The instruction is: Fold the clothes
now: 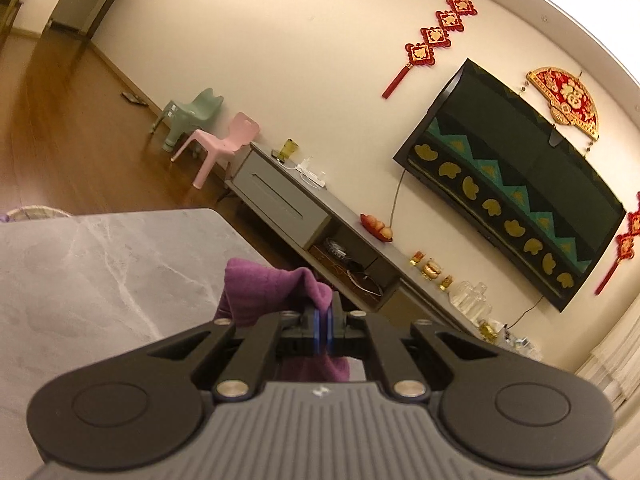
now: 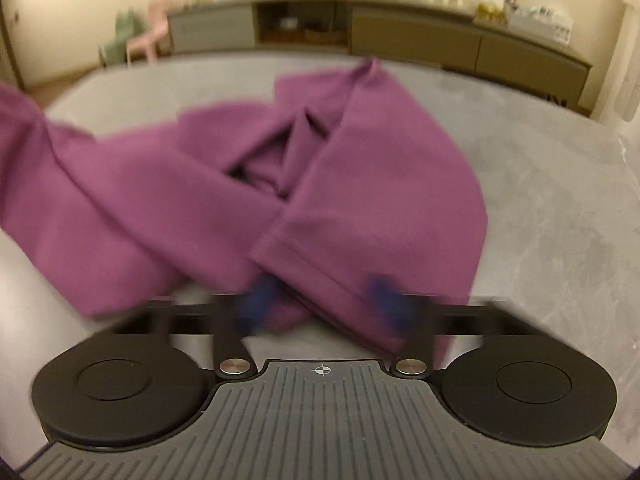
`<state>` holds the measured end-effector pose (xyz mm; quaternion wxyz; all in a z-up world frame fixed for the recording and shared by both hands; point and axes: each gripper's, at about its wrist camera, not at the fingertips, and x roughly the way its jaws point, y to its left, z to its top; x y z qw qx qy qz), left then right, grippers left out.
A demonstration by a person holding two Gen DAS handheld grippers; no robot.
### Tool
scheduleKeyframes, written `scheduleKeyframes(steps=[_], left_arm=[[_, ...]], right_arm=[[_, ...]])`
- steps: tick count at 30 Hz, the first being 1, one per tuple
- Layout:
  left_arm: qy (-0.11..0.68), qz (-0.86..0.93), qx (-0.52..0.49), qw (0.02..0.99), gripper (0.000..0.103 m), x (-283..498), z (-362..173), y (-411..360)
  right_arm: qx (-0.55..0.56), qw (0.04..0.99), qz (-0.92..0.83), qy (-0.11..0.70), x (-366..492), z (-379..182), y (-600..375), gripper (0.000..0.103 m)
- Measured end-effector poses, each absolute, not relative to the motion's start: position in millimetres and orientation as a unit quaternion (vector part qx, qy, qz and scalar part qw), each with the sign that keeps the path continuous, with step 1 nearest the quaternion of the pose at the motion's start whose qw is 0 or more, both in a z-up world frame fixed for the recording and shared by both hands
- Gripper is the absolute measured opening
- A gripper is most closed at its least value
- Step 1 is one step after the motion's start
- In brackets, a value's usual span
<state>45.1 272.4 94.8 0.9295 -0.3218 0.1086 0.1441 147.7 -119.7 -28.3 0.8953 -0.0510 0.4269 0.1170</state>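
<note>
In the left wrist view, a grey marbled table [image 1: 100, 272] fills the lower left of the frame, and just right of it, at lower centre, the left gripper [image 1: 322, 322] has its blue pads pressed together on a bunched fold of the purple garment [image 1: 276, 288], which rises above the closed jaws and hangs below them. Further right a low grey TV cabinet [image 1: 288, 204] runs along the wall, and a covered television [image 1: 516, 184] hangs at the upper right. In the right wrist view, blurred by motion, the purple garment [image 2: 240, 184] stretches from the left edge across the centre, crumpled on the table [image 2: 540, 184]. At lower centre the right gripper [image 2: 320, 304] stands wide open, a hemmed edge of cloth draped between and over its blue fingertips [image 2: 260, 300]; it grips nothing.
</note>
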Motion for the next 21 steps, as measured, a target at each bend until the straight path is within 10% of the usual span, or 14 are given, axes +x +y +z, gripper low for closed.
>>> scheduleKeyframes(steps=[9,10,12,13,21], left_arm=[[0.107,0.147,-0.341,0.922,0.003,54,94,281],[0.108,0.151,-0.339,0.922,0.003,56,94,280],[0.110,0.157,-0.333,0.923,0.003,59,93,279],[0.112,0.154,-0.329,0.925,0.003,60,93,277],[0.122,0.136,-0.297,0.937,0.003,67,95,262]], right_arm=[[-0.065,0.969,-0.014,0.238,219,90,-160,0.006],[-0.044,0.976,-0.037,0.211,229,98,-169,0.011],[-0.002,0.978,-0.058,0.200,243,99,-182,0.072],[0.016,0.974,-0.051,0.220,248,94,-186,0.082],[0.090,0.922,0.040,0.374,202,-38,-182,0.081]])
